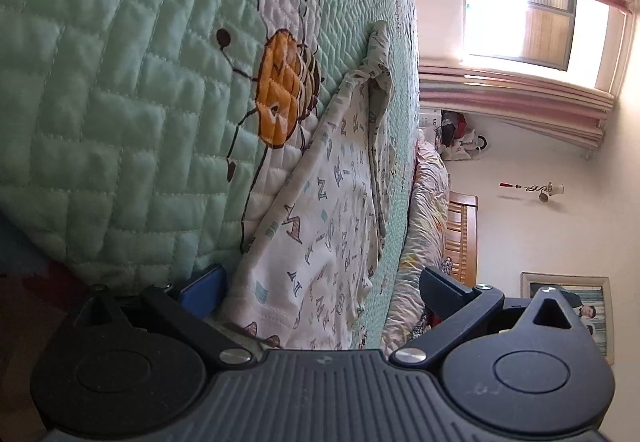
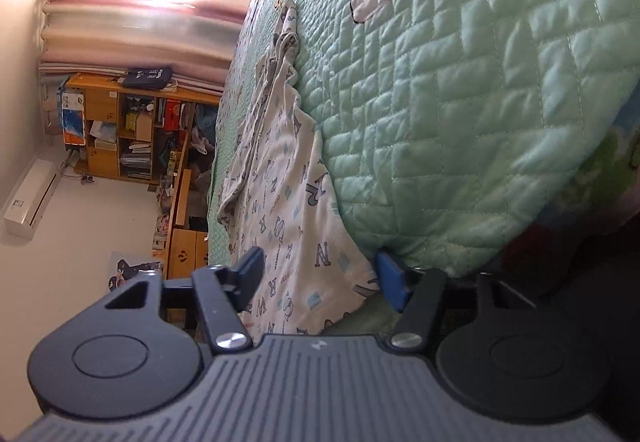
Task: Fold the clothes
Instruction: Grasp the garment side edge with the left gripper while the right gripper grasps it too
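Observation:
A white garment printed with letters [image 1: 336, 201] lies stretched out on a green quilted bedspread [image 1: 112, 113]; both views are rolled sideways. My left gripper [image 1: 324, 290] stands wide open at the garment's near hem. Its blue pad [image 1: 204, 294] sits by the quilt's edge, and the other finger [image 1: 444, 286] is in the air over the cloth. In the right wrist view the same garment [image 2: 280, 201] runs away from me. My right gripper [image 2: 322, 274] straddles its near hem with a gap left. One pad [image 2: 252, 266] is above the cloth and the other pad [image 2: 392, 282] is at the bedspread [image 2: 480, 101] edge.
An orange bee figure [image 1: 280, 89] is stitched into the quilt beside the garment. A crumpled floral blanket [image 1: 428, 209] lies at the bed's far side. Beyond stand a wooden shelf unit [image 2: 132, 129], pink curtains [image 2: 132, 29] and a bright window [image 1: 520, 21].

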`<state>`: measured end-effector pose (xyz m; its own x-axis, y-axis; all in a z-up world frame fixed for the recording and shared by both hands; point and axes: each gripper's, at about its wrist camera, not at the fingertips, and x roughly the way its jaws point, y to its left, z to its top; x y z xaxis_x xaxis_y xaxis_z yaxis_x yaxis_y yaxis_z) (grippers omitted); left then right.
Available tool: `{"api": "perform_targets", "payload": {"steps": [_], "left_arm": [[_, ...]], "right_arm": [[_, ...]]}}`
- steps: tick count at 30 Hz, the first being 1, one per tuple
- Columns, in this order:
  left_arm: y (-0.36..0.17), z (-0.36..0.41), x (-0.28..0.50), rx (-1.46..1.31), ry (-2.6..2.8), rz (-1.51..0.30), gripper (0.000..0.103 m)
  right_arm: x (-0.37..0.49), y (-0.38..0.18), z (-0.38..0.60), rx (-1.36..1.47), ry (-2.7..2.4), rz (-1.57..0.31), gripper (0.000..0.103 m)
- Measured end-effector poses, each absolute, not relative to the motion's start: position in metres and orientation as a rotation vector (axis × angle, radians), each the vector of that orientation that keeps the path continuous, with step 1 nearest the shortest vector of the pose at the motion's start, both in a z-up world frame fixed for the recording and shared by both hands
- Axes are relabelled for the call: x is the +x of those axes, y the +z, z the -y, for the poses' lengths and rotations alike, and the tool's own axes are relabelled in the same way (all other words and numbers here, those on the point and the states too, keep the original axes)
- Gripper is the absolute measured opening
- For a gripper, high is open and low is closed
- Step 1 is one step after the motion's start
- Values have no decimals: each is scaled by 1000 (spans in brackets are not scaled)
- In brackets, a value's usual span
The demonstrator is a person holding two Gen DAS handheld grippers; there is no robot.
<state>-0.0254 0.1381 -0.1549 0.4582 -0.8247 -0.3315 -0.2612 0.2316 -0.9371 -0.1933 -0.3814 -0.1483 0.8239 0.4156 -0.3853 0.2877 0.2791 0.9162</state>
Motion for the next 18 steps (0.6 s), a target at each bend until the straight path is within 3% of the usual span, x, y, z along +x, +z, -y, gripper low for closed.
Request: {"api": "perform_targets", "payload": {"steps": [5,7,8,9,11,12,13,15,18], "left_arm": [[-157,-133,-20,-1321,-519,-1084,101],[-157,-134,-20,-1318,-515,-1080,95],[-158,-135,-21,-1313,-511,-1079,92],[-159,-137,-23,-1304,-507,-1080,83],[-161,-136,-22,-1276,-503,-1093,52],[-163,-135,-23,-1256,-501,-1105,29],[-164,-133,-22,-1236,-498,-1118,21],[-166,-130,-22,-1209,-500,-1125,13],[-165,-130,-22,-1182,-499,-1110,9]], "right_arm": [[-189,-149,378,1307,105,-666,49],[-188,-149,376,1300,114,-681,33],[-188,-149,375,1295,117,-688,29],[-187,-149,374,1291,121,-693,24],[-187,-149,372,1285,125,-698,23],[-187,-149,372,1281,126,-701,21],[-187,-149,372,1278,126,-703,21],[-190,-147,372,1271,126,-700,18],[-197,-144,375,1267,117,-671,9]]}}
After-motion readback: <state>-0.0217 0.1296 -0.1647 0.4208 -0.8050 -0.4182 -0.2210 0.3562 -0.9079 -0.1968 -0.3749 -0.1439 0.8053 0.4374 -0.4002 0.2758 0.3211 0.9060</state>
